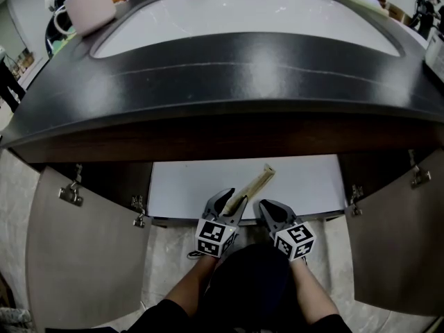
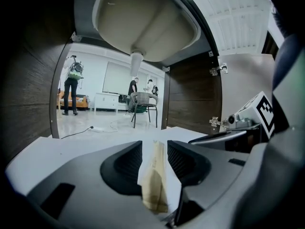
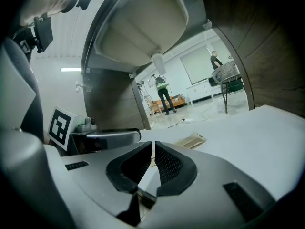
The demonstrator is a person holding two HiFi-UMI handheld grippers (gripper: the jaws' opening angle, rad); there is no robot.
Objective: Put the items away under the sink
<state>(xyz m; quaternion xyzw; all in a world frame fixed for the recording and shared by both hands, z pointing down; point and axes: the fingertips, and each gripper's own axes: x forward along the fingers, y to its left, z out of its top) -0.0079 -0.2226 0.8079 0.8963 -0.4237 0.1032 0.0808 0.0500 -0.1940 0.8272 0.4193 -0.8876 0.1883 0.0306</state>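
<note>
A long tan paper packet [image 1: 254,184] lies slantwise on the white cabinet floor [image 1: 309,182] under the sink. Its near end sits between the jaws of my left gripper [image 1: 229,198]. In the left gripper view the packet [image 2: 155,178] stands on edge in my left gripper [image 2: 155,147], with slim gaps to both pads, so the jaws are open around it. My right gripper [image 1: 268,208] hovers just right of it at the cabinet's front edge. In its own view the right gripper [image 3: 153,149] is shut with nothing in it, and the packet [image 3: 191,140] lies beyond it.
Both cabinet doors, left [image 1: 83,255] and right [image 1: 399,248], hang open. The dark counter [image 1: 222,82] overhangs the cabinet, and the sink bowl [image 2: 143,23] and drain pipe [image 2: 136,63] hang above the shelf. Dark wood side walls [image 2: 190,99] bound it. A chair [image 2: 143,104] and people stand beyond the open back.
</note>
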